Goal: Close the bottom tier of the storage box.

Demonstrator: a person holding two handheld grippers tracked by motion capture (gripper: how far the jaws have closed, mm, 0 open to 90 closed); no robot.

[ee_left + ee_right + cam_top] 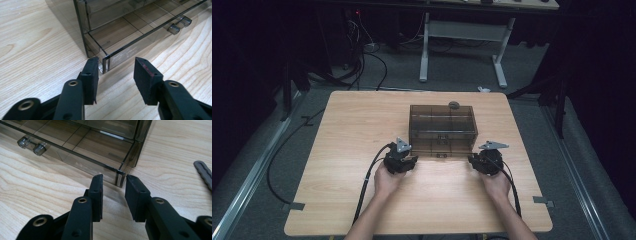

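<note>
A smoky see-through drawer box [442,122] stands mid-table, its bottom drawer [130,35] pulled out a little toward me. The drawer front carries two clear knobs [178,25] [32,146]. My left gripper [404,159] [116,67] is open at the drawer's left front corner [106,63], which sits just ahead of the tips, close to the left pad [91,75]. My right gripper [477,161] [113,182] is open at the right front corner [120,178]. That corner lies in the gap between the tips, and no pad presses on it.
The wooden table [352,130] has bare room to the left, right and front of the box. A small grey round thing [454,105] rests at the box's top rear edge. A dark ribbed strip [205,173] lies on the wood right of the right gripper. Cables [367,50] trail on the floor beyond.
</note>
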